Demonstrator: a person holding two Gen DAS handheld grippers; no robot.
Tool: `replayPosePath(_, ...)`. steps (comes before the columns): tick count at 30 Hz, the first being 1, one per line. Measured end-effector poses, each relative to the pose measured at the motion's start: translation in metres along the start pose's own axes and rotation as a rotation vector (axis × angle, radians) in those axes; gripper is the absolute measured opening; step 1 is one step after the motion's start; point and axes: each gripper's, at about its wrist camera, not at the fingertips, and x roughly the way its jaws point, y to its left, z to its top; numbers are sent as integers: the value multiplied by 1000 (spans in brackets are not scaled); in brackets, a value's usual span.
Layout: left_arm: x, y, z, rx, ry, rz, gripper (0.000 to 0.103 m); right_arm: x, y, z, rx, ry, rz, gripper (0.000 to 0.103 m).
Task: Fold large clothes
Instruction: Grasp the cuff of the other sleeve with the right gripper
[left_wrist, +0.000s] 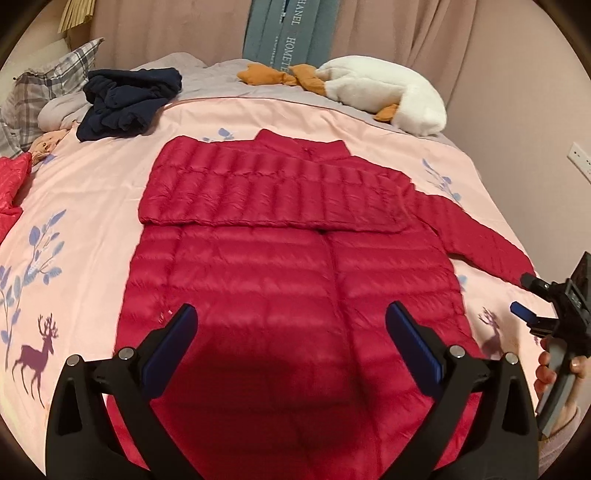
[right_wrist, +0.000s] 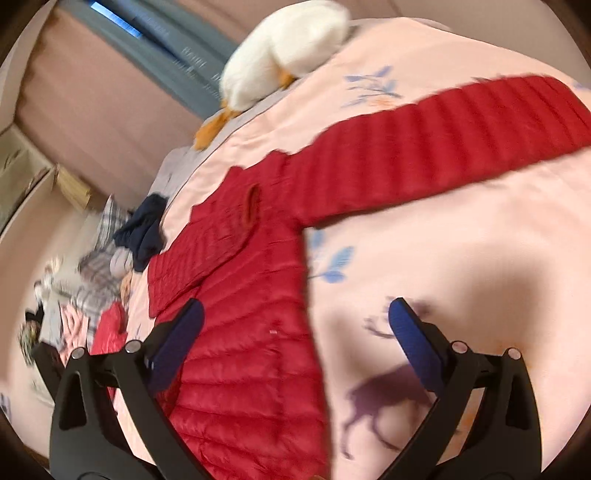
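Black left gripper low in frame, jaws wide apart, nothing between. Right gripper same, empty. Red puffy jacket flat mid-frame on pink deer bedspread. White plush duck upper right.

White plush goose, navy garment, plaid pillow

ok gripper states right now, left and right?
Left gripper: open, holding nothing, above the red jacket.
Right gripper: open, holding nothing, over the jacket's edge and the bedspread.
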Motion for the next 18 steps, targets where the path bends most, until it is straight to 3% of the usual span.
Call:
replayPosePath(11, -18, -26, -28, 11, 16, -47, 102, -34, -88, 11, 218, -75, -73, 101)
replayPosePath(18, -21, -11, -43, -78, 39, -46, 102, -45, -129, 22, 312, -123, -83, 101)
